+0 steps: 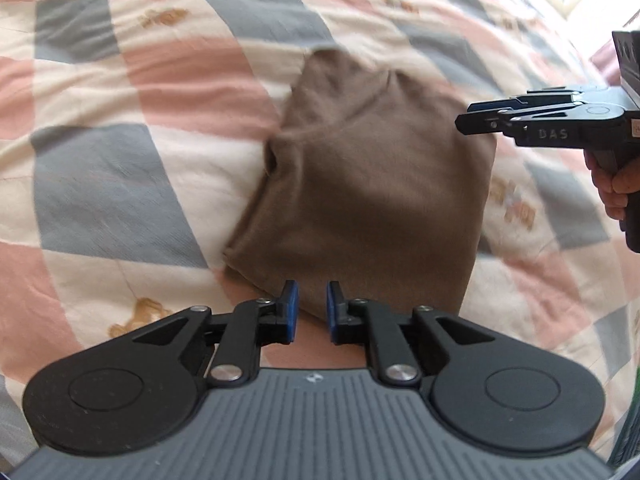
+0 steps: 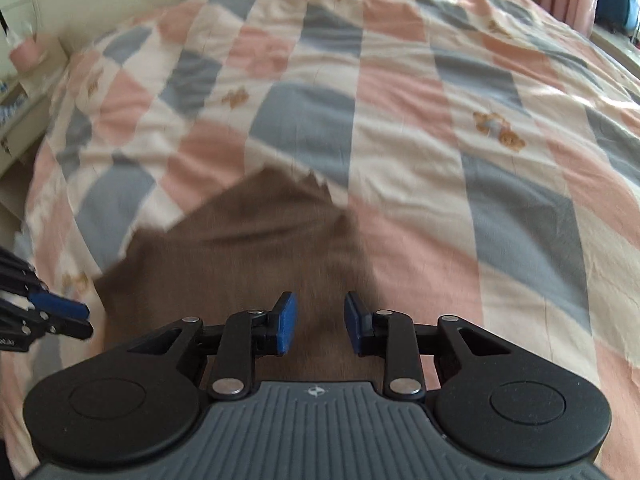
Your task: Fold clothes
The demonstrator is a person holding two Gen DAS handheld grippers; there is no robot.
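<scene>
Lying as a compact bundle on the bed, on top of the checked quilt [image 1: 100,180]: brown garment [image 1: 372,184], several layers thick, roughly rectangular, with a narrower rounded end on the far side and a small open pocket of cloth on its left edge.

Judged soft, light and limp, probably a fine knit or jersey with a matte, slightly fuzzy face. No stiffness to rely on, so likely to sag and open when lifted by one point only. Not slippery, not fragile. Best taken at a thick folded edge or at two corners together, pinching all layers, not only the top one. Quilt below also soft and wrinkled, in pink, grey and cream squares with small bear prints, so easy to catch by mistake.

Left gripper [image 1: 312,300] just at the near edge of the bundle, blue-padded fingers [image 1: 291,312] released with a narrow gap, grasping nothing. Right gripper [image 2: 320,312] above the brown cloth, fingers parted wider, also empty, held in a hand [image 1: 616,188].

Fitting both a finished fold and a halfway fold still wanting one more turn; not possible to decide from this moment.
</scene>
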